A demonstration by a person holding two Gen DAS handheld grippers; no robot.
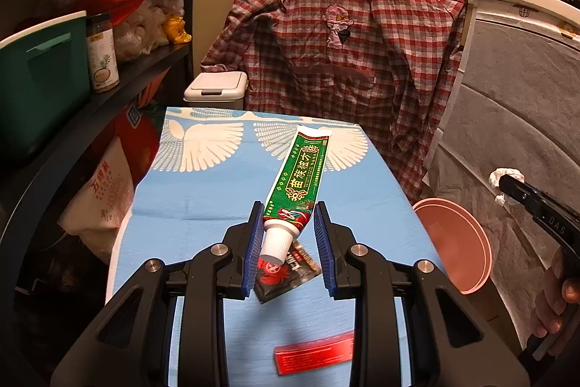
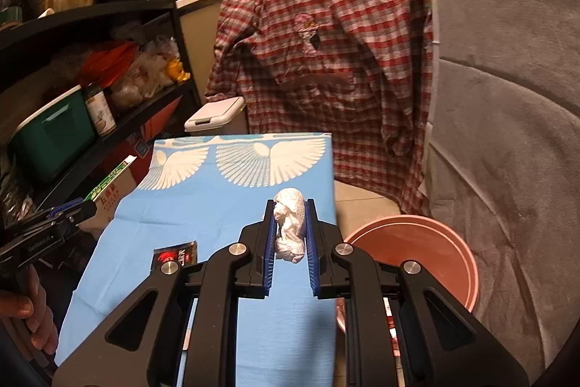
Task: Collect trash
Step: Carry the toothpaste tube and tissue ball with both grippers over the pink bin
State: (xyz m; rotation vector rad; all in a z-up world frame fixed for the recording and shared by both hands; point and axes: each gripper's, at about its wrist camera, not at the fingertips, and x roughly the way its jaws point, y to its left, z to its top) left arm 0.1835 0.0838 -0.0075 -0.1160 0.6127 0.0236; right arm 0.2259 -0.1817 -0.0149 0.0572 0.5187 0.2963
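Observation:
My left gripper [image 1: 288, 211] is shut on a green toothpaste tube [image 1: 299, 178] near its white cap and holds it above the blue table cloth [image 1: 203, 191]. A dark red-printed wrapper [image 1: 286, 272] lies on the cloth under the cap, and a red wrapper [image 1: 313, 356] lies nearer. My right gripper [image 2: 289, 209] is shut on a crumpled white tissue [image 2: 290, 227], above the cloth's right edge. The pink bin [image 2: 409, 249] stands on the floor just right of it. The right gripper with the tissue also shows in the left wrist view [image 1: 507, 185].
A white lidded bin [image 1: 215, 89] stands behind the table. A checked shirt [image 1: 355, 60] hangs at the back. Black shelves [image 1: 119, 75] with a green box and jars stand left. A grey covered surface [image 2: 507, 133] is on the right.

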